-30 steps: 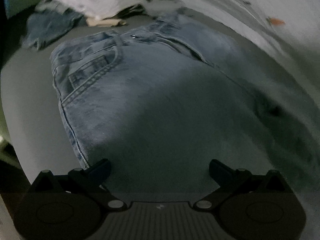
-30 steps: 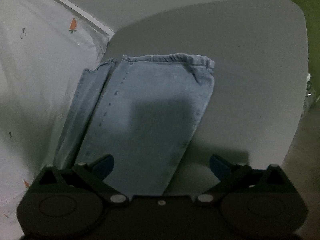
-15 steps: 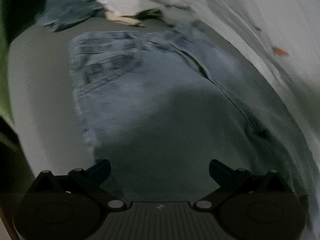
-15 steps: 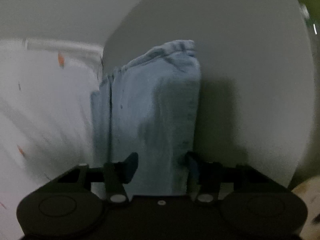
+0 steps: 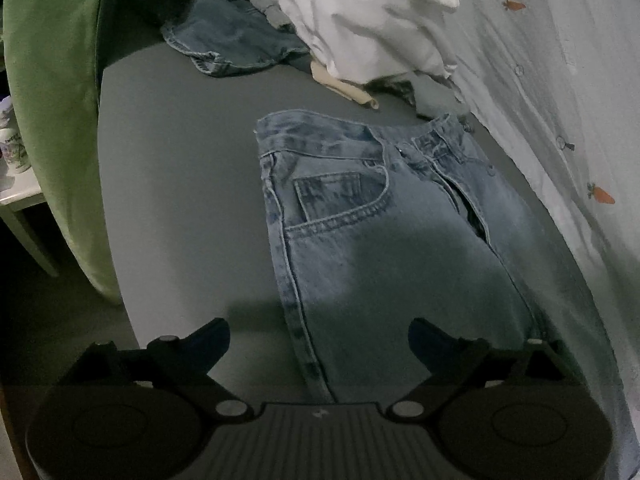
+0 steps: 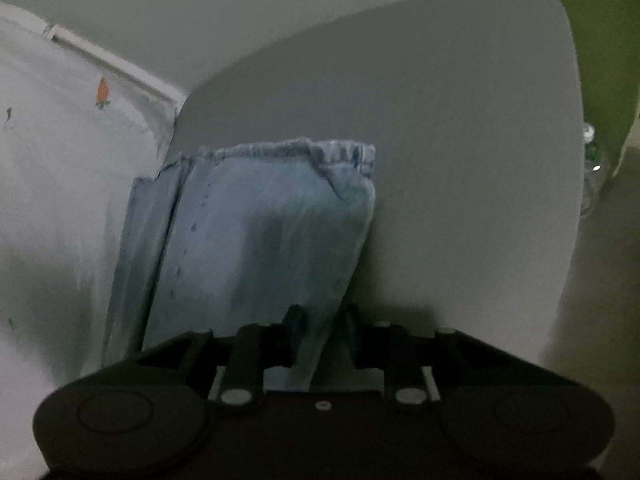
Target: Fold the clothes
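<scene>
Light-blue jeans [image 5: 400,248] lay flat on grey mattress [image 5: 180,200]. Right gripper [image 6: 320,320], jaws just closing, pinched the leg's outer edge, presumably for folding. Left gripper [image 5: 318,334] hovered wide open, empty, over the thigh seam.

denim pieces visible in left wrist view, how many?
2: the jeans laid flat in the middle of the grey surface, and a crumpled denim garment behind them by the white pile, which may hide more.

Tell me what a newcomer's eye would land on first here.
The light blue jeans laid flat along the grey bed, waistband toward a heap of white and denim clothes. At the leg end, the right gripper has just been closing on the denim's side edge, while the left gripper hangs open.
</scene>
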Demonstrator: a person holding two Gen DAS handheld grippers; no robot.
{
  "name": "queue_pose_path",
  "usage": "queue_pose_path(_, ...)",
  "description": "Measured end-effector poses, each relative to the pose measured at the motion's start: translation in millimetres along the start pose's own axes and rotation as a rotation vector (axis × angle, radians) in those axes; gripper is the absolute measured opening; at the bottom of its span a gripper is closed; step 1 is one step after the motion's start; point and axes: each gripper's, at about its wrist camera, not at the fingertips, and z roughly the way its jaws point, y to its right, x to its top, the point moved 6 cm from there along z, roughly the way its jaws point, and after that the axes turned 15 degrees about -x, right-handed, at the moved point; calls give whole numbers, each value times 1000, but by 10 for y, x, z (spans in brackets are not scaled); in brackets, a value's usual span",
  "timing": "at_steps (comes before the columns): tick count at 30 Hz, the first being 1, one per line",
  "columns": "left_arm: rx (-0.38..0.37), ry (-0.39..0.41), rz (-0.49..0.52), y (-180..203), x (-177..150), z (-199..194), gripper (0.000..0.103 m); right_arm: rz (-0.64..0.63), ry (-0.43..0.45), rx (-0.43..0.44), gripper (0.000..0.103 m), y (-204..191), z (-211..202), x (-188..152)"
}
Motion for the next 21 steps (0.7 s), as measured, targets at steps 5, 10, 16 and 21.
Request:
queue_pose_path(5,1,-11,8,-26,45,33,95,167,-113,255,16,-171,83,-30)
queue_pose_path(10,-1,13,29,-39,192,28,95,214,-112,257,13,-255,91,-73)
queue_pose_path(16,2,27,-12,-189,415,81,96,28,0,-5,22,-227,31,-250)
queue_pose_path(21,35,2,-59,-373,600,227,96,81,11,-11,37,-246,25,-312)
